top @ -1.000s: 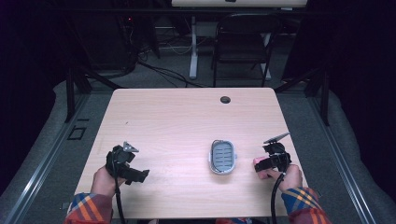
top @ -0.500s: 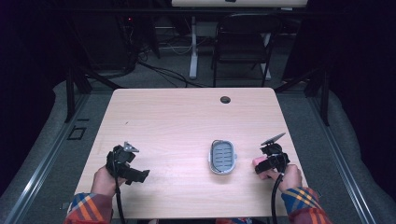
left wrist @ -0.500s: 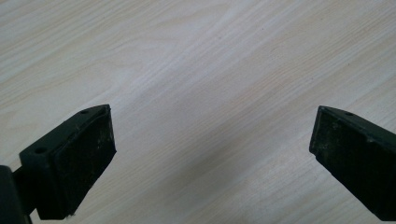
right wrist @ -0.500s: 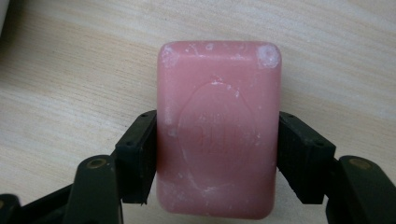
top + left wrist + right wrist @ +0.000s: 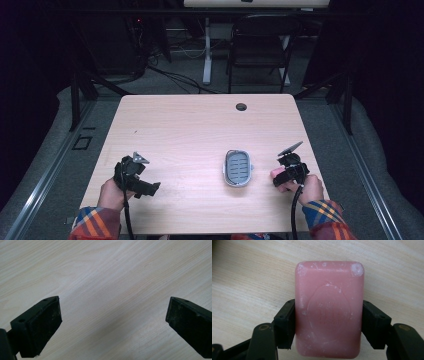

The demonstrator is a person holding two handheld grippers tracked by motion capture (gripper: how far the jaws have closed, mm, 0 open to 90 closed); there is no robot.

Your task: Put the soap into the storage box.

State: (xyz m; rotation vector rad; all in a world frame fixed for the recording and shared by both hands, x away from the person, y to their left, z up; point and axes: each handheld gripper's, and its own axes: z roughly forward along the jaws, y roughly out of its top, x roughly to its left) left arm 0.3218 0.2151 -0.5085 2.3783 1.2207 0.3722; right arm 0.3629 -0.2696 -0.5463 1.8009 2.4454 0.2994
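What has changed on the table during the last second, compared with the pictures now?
Almost nothing visibly changed. The right gripper stays shut on the pink soap bar, beside the grey soap dish. The left gripper stays open over bare table.

A pink rectangular soap bar (image 5: 329,312) with an embossed oval sits clamped between black jaws. A grey slotted soap dish (image 5: 238,167) lies flat on the table just beside it.

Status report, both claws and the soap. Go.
Left claw open, empty, over bare table. Right claw shut on pink soap. Soap dish sits left of it, nothing between.
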